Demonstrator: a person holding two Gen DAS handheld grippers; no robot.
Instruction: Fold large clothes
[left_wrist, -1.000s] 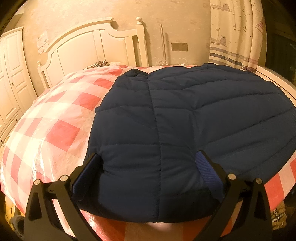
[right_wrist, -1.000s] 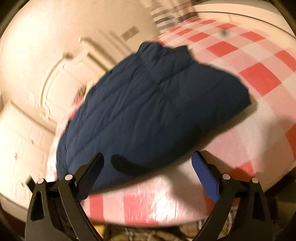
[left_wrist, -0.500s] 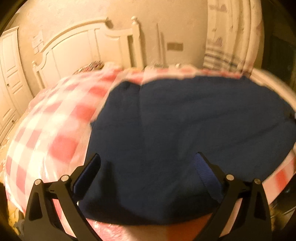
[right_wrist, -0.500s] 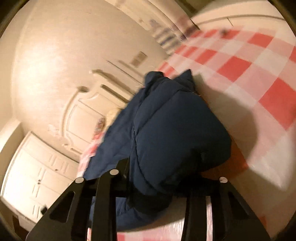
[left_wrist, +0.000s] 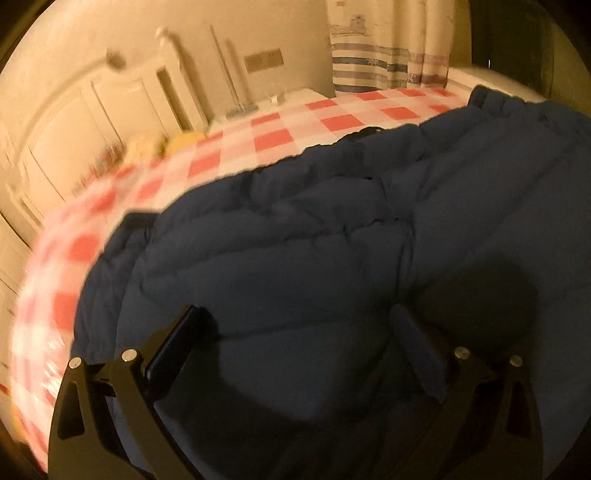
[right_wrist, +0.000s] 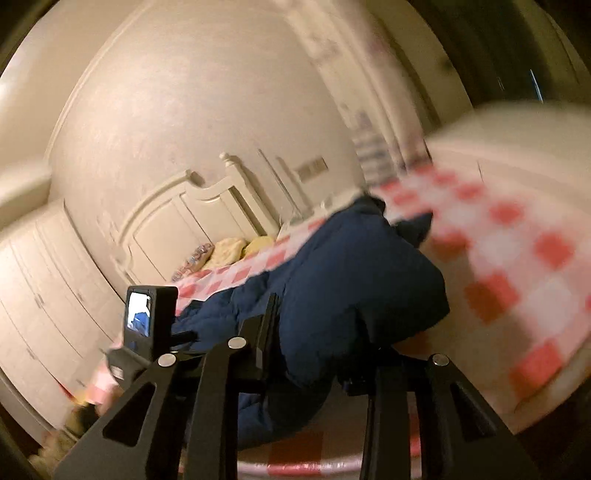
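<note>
A large dark blue quilted jacket (left_wrist: 332, 258) lies on the bed with the red and white checked cover (left_wrist: 280, 136). My left gripper (left_wrist: 299, 343) is open, its fingers spread just over the near part of the jacket, holding nothing. In the right wrist view my right gripper (right_wrist: 314, 343) is shut on a bunched edge of the jacket (right_wrist: 351, 288) and holds it lifted off the cover. The left gripper's camera unit (right_wrist: 147, 321) shows at the left of that view.
A white headboard (right_wrist: 192, 218) and pillows (right_wrist: 229, 247) stand at the far end of the bed. White wardrobe doors (right_wrist: 44, 295) line the left wall. A striped curtain (left_wrist: 384, 62) hangs at the back right.
My right gripper closed on the jacket's edge and lifted it up and leftward. My left gripper moved forward over the jacket and turned right, staying open.
</note>
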